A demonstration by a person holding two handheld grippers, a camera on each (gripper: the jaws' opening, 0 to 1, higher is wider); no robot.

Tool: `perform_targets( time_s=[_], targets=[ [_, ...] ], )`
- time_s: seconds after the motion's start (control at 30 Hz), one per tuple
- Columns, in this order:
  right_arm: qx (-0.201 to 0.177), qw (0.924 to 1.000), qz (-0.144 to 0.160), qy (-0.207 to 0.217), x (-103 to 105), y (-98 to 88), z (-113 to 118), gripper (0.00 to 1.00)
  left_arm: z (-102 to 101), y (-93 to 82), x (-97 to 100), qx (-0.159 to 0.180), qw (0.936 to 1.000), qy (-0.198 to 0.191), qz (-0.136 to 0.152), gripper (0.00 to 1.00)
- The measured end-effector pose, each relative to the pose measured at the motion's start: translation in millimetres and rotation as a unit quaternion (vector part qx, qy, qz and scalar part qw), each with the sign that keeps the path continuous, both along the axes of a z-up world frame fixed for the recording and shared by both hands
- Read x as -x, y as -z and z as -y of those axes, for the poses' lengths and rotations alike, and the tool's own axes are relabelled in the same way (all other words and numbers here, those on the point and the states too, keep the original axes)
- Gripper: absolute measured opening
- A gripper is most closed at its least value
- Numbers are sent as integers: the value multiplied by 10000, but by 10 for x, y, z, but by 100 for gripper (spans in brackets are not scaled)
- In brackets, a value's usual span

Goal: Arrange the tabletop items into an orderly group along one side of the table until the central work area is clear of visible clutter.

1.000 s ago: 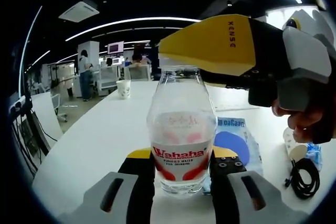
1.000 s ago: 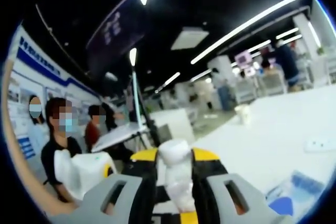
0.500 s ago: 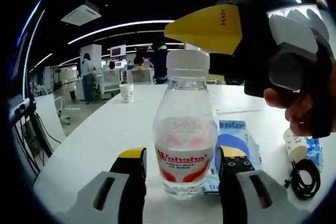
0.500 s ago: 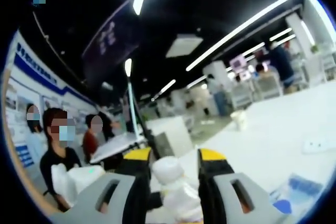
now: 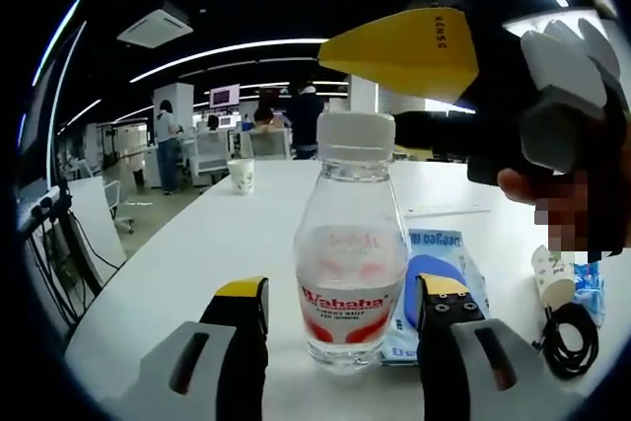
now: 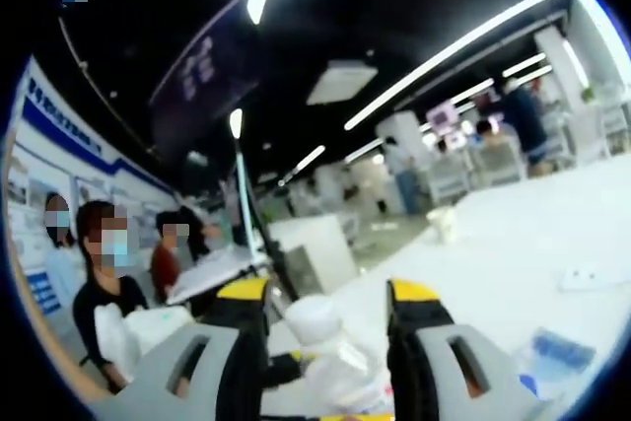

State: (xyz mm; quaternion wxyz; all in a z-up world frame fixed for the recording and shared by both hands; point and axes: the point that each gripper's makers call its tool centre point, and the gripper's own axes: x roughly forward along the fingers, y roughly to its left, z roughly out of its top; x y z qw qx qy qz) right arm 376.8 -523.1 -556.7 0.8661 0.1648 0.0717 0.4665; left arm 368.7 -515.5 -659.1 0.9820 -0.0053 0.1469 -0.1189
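A clear Wahaha water bottle (image 5: pixel 352 273) with a white cap (image 5: pixel 355 137) stands upright on the white table (image 5: pixel 197 253). My left gripper (image 5: pixel 342 293) is open, one jaw on each side of the bottle's base and apart from it. My right gripper (image 5: pixel 409 51), yellow and black and held by a hand, hovers just above and behind the cap. In the right gripper view, that gripper (image 6: pixel 327 291) is open, with the bottle cap (image 6: pixel 314 319) between its spread jaws and not touching them.
A blue packet (image 5: pixel 442 268) lies right behind the bottle. To the right are a small paper cup (image 5: pixel 552 278), a black cable (image 5: pixel 567 337) and a blue-wrapped item (image 5: pixel 592 288). Another paper cup (image 5: pixel 240 175) stands far back. People sit beyond the table's left side (image 6: pixel 108 273).
Both grippers have let go: the left jaws spread away from the bottle's body, and the right jaws opened off the cap. The bottle stays standing on the table.
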Motion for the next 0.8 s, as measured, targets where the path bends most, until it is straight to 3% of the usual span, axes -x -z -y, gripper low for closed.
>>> perform_targets(
  time_s=[0.13, 0.27, 0.4, 0.63, 0.8],
  targets=[
    [17, 10000, 6, 18, -4, -12, 20, 51, -9, -36, 11, 34, 10000, -43, 31, 68],
    [252, 9994, -155, 181, -32, 80, 67, 81, -22, -58, 12, 74, 9999, -142, 41, 81],
    [380, 9990, -106, 189, -34, 100, 113, 86, 10, -71, 16, 327, 9993, -180, 71, 100],
    [365, 9990, -38, 255, -65, 31, 188, 88, 6, -61, 74, 282, 9994, -207, -4, 100],
    [649, 9977, 115, 140, -19, 67, 213, 88, -30, -69, 141, 139, 9995, -289, -24, 100]
  ],
)
